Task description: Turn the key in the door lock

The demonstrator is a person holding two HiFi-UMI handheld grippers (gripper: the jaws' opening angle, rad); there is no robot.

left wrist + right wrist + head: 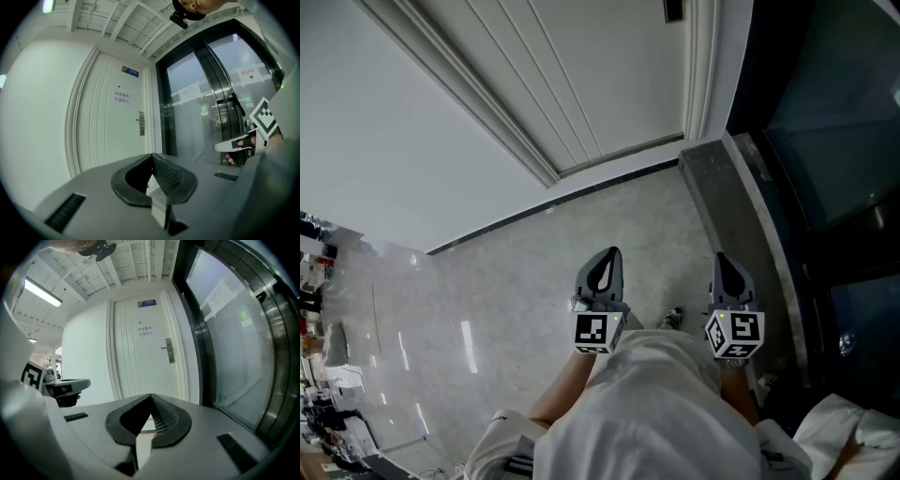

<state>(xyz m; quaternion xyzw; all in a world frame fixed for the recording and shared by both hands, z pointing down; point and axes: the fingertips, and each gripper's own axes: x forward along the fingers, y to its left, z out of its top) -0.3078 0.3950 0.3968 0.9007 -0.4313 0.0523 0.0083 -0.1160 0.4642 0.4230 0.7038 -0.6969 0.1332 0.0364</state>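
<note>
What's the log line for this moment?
stage: facing door | left hand-held gripper: shut, empty | right hand-held gripper: shut, empty | white door: ahead, not reached | lock plate: untouched

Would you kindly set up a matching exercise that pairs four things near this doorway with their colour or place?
Things:
1. door
2. sign
3. lock plate
4. glass wall

Descriptions:
A. dark-framed, to the right of the doorway
B. blue, just above the doorway
C. white, with a few lines of print on it
D. metal, with a handle, near the right edge of the white panel

Pairs: 1-C, 2-B, 3-D, 4-A
</note>
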